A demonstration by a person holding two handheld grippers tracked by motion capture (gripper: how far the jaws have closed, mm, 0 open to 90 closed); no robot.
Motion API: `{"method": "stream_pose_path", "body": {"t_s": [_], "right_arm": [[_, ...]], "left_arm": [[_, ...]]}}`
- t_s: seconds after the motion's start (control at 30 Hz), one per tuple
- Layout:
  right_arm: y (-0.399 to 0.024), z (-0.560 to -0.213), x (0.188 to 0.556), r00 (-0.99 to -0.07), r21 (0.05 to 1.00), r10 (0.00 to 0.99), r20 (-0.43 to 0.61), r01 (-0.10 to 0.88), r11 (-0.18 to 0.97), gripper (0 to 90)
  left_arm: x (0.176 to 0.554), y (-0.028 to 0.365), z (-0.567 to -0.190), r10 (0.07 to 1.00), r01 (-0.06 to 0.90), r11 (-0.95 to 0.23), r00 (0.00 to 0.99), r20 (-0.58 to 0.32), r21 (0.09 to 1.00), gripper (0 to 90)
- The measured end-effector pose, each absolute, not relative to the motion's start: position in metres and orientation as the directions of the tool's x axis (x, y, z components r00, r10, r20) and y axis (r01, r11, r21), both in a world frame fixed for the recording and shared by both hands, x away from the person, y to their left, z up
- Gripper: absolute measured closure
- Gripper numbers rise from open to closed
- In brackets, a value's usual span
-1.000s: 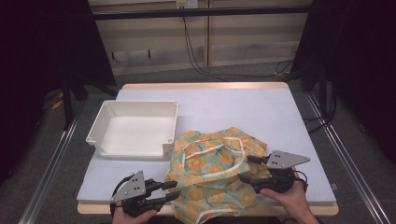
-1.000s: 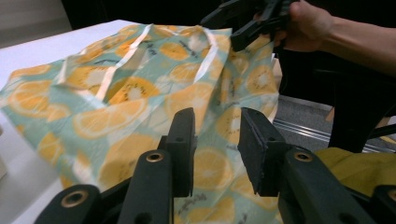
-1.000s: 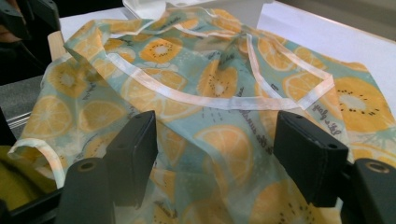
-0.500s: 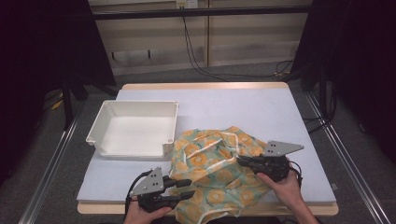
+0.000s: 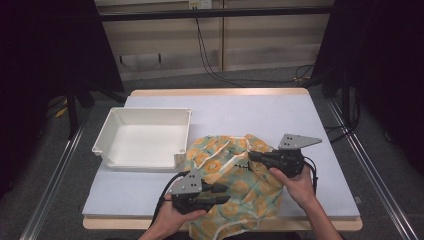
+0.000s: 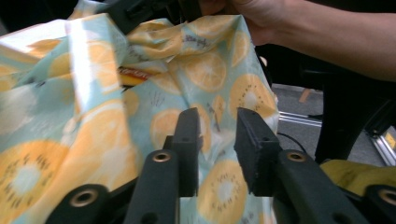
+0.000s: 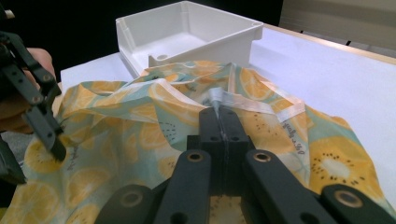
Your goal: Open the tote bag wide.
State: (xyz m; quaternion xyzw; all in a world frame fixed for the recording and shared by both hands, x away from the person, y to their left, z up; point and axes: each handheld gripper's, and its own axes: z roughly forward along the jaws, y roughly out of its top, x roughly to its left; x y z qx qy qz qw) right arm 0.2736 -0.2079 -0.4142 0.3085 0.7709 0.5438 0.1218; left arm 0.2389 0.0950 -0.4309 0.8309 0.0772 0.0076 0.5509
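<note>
A pale-blue cloth printed with orange and kiwi slices [image 5: 235,186] lies bunched at the table's front middle. My right gripper [image 5: 251,156] is at its right side, shut on the cloth's white-trimmed edge [image 7: 219,105], which it pinches and holds slightly raised. My left gripper [image 5: 226,196] reaches in from the front left. Its jaws [image 6: 219,140] stand a little apart and have just been closing. The cloth [image 6: 70,116] hangs right behind them, and neither pad visibly presses on it. The person's right hand and forearm [image 6: 327,32] hold the cloth up at the top of the left gripper view.
A white, empty plastic tray [image 5: 145,161] stands left of the cloth, and in the right gripper view the tray [image 7: 205,46] is beyond it. The pale table top [image 5: 260,115] stretches behind. Part of the cloth hangs over the table's front edge [image 5: 320,224].
My left gripper has moved right along the front edge to the cloth. My right gripper has closed on the cloth's trim and shifted left and back, lifting that edge.
</note>
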Motion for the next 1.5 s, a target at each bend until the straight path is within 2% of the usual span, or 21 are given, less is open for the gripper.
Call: {"method": "stream_pose_path", "body": {"t_s": [0.5,0.77,0.9,1.07,1.17,1.37,1.4,1.47,1.5], "right_arm": [[-0.219,-0.407,0.3,-0.74,0.92,0.656,0.15,0.348,0.182,90.0],[-0.237,-0.405,0.325,-0.689,0.922,0.708,0.156,0.359,0.147,90.0],[-0.251,-0.406,0.344,-0.651,0.921,0.734,0.194,0.379,0.092,90.0],[-0.265,-0.408,0.363,-0.588,0.915,0.787,0.186,0.396,0.079,90.0],[-0.273,-0.418,0.374,-0.543,0.902,0.821,0.178,0.423,0.085,90.0],[-0.266,-0.455,0.379,-0.549,0.858,0.816,0.181,0.494,0.142,89.8],[-0.264,-0.458,0.378,-0.553,0.855,0.814,0.178,0.497,0.15,88.0],[-0.263,-0.462,0.375,-0.55,0.845,0.815,0.18,0.51,0.158,72.7],[-0.263,-0.461,0.374,-0.548,0.844,0.817,0.182,0.513,0.156,68.5]], "left_arm": [[0.28,0.062,-0.431,0.169,0.127,-0.388,0.984,-0.065,0.913,69.0],[0.3,0.053,-0.436,0.197,0.161,-0.384,0.976,-0.09,0.909,67.9],[0.301,0.054,-0.438,0.207,0.172,-0.377,0.973,-0.098,0.91,67.6],[0.301,0.056,-0.439,0.198,0.164,-0.391,0.976,-0.091,0.906,67.4],[0.301,0.057,-0.442,0.198,0.165,-0.394,0.976,-0.092,0.904,66.4],[0.306,0.063,-0.446,0.241,0.177,-0.418,0.967,-0.079,0.891,66.1],[0.306,0.064,-0.446,0.245,0.188,-0.407,0.965,-0.092,0.894,65.5],[0.307,0.065,-0.444,0.247,0.188,-0.396,0.965,-0.093,0.899,64.7],[0.306,0.066,-0.442,0.241,0.19,-0.39,0.965,-0.1,0.901,64.6]]}}
